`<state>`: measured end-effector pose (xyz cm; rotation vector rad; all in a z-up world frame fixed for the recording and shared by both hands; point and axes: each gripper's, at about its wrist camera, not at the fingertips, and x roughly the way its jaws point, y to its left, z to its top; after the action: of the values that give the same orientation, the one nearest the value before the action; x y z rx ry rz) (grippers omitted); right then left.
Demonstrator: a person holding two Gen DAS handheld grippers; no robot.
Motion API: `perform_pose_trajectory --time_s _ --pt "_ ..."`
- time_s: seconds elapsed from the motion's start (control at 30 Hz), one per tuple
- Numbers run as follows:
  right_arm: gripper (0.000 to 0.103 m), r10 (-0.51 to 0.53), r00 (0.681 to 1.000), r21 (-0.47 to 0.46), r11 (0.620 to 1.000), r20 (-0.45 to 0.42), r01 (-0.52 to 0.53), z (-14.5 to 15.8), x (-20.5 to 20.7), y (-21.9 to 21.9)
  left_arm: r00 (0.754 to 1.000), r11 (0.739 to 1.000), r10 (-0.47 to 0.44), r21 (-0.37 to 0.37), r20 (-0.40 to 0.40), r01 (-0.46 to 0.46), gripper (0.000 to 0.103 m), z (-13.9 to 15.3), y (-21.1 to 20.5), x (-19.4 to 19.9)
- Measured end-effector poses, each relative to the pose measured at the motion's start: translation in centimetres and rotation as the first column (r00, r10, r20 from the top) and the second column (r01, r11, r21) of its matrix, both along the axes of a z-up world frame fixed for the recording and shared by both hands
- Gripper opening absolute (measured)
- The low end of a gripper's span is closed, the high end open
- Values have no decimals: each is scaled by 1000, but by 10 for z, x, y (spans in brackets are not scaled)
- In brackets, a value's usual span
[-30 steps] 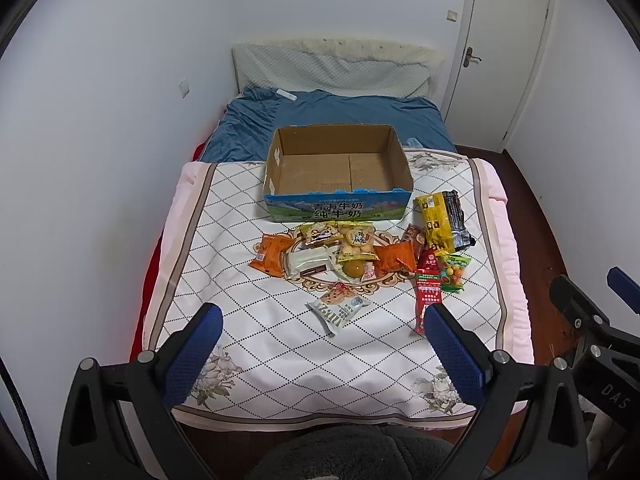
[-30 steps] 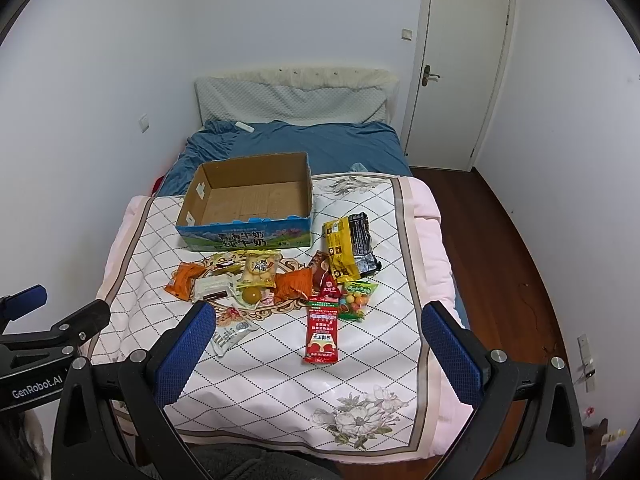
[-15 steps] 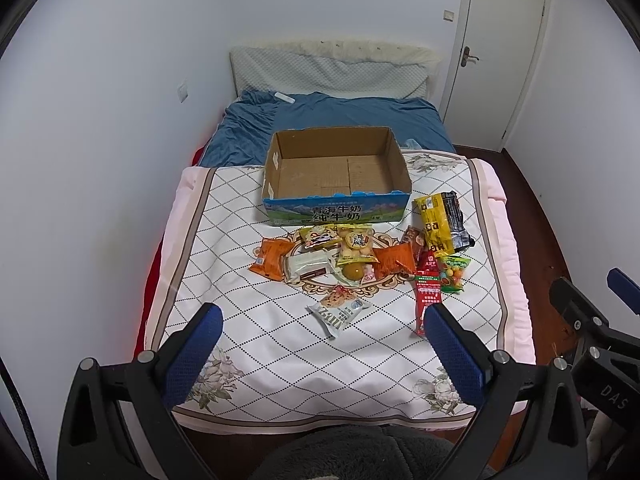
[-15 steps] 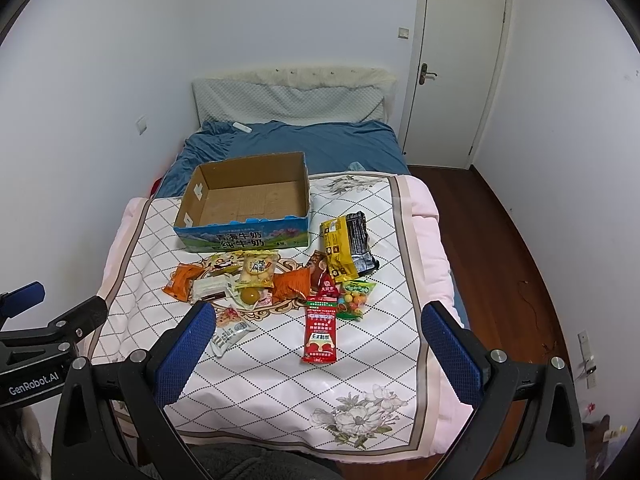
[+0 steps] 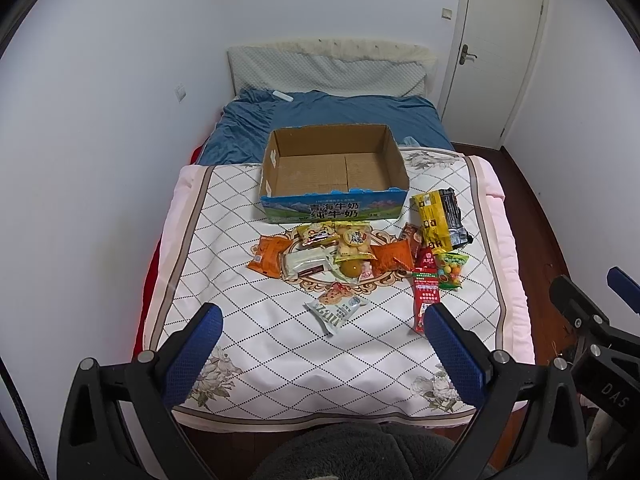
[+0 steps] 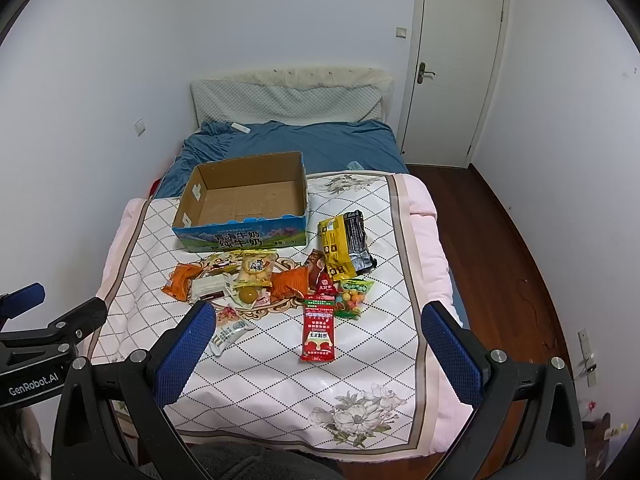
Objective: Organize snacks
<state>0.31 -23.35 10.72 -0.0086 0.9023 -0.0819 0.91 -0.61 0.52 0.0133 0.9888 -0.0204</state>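
Two hand-held grippers hang at the foot of a bed, both spread wide and holding nothing, above a scatter of snacks not yet sorted. The left gripper (image 5: pixel 322 334) and the right gripper (image 6: pixel 318 338) both face up the bed toward an empty cardboard box (image 5: pixel 334 178) that sits on the quilt (image 5: pixel 224 248), beyond the pile. The snacks lie between the grippers and the box, well apart from both sets of fingers. Nearest of all is a long red packet (image 6: pixel 318 330), its long axis running away from the grippers toward the box; it lies almost straight ahead of the right gripper and off toward the right finger in the left view, so the right gripper looks the better placed for it. A white packet (image 5: pixel 334 312), lying slantwise, sits just ahead of the left gripper. A yellow-and-black bag (image 6: pixel 346 246) lies to the right of the box.
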Motion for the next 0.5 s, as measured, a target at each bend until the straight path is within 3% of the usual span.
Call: perform_pose_trajectory --time_s 0.5 --pt "103 0 1000 2 1000 -3 0 0 -4 -2 1000 1000 2 -1 -11 -2 103 -6 -2 -3"
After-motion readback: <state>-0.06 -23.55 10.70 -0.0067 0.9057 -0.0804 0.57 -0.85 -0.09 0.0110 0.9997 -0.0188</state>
